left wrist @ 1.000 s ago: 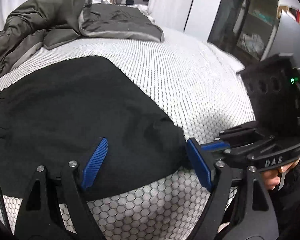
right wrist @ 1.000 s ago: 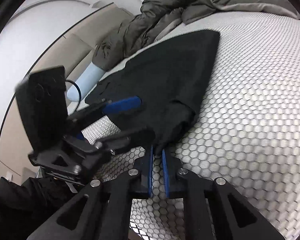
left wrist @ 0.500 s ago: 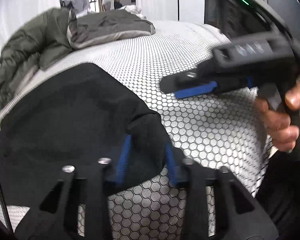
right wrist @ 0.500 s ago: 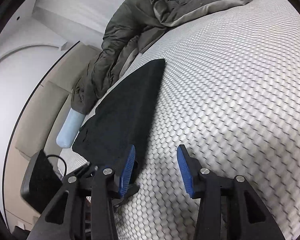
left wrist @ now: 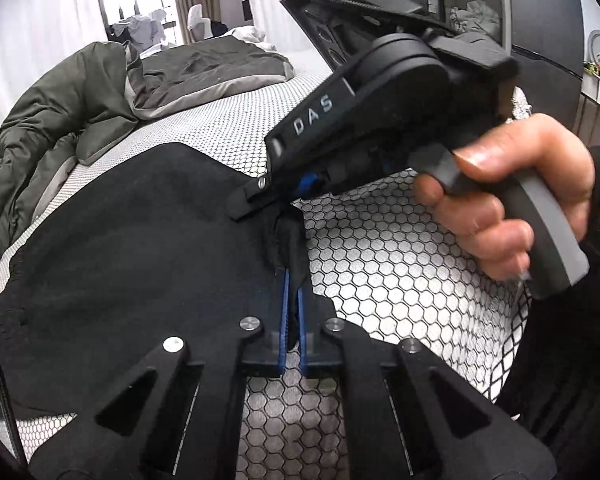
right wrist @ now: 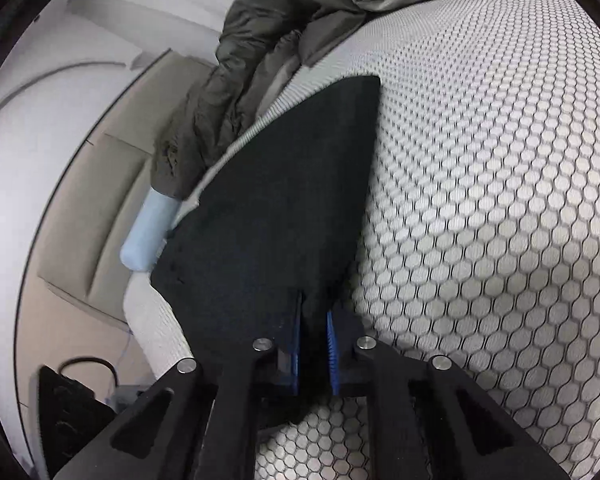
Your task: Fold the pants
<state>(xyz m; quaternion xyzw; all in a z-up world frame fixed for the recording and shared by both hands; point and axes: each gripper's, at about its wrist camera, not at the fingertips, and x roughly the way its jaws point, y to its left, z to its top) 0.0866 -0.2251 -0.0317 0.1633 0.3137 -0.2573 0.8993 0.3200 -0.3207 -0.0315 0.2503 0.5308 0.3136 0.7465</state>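
Observation:
Black pants (left wrist: 132, 248) lie flat on a white bed with a hexagon mesh cover (left wrist: 388, 264). My left gripper (left wrist: 293, 280) is shut on the near edge of the pants, pinching a fold of black cloth. My right gripper (right wrist: 314, 316) is shut on the pants (right wrist: 284, 200) too, cloth bunched between its blue pads. In the left wrist view the right gripper (left wrist: 276, 200) sits just beyond my left one, on the same edge, held by a bare hand (left wrist: 508, 200).
A crumpled olive-grey duvet (left wrist: 60, 120) lies at the far side of the bed, also in the right wrist view (right wrist: 260, 40). A pale blue bolster (right wrist: 148, 232) lies by the beige headboard (right wrist: 92, 208). A dark cabinet (left wrist: 540, 20) stands at the right.
My left gripper closed from wide open onto the pants' edge. My right gripper opened, moved along the edge, and closed on the pants again beside the left one.

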